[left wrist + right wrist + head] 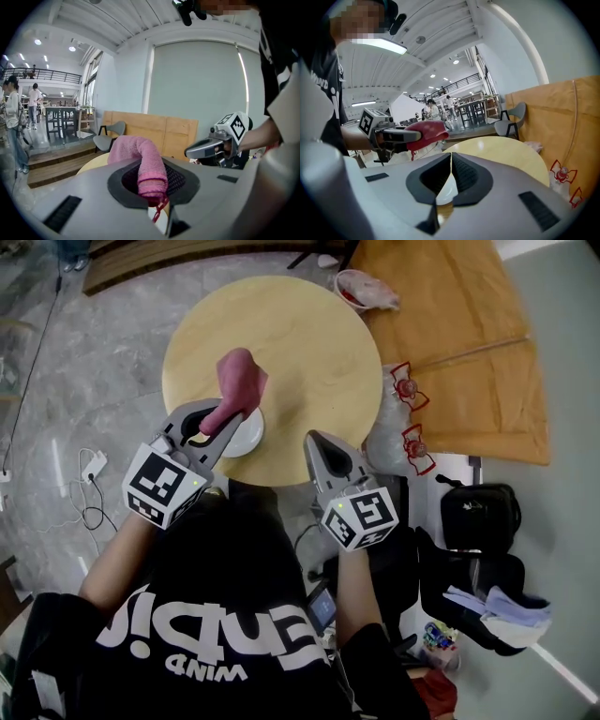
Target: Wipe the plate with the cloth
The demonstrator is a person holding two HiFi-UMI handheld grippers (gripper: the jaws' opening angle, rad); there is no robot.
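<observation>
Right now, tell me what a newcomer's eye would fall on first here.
A pink cloth stands up, clamped in the left gripper, over a white plate at the near edge of the round wooden table. The right gripper, shut and empty, hovers just right of the plate.

One round wooden table [300, 324], one white plate [249, 440] and one pink cloth [242, 381] show in the upper middle of the frame. There are two grippers, the left gripper [217, 423] and the right gripper [319, 444]. At the right are two red-handled clear bags [405, 388] [415, 448] and one black bag [478, 512].
</observation>
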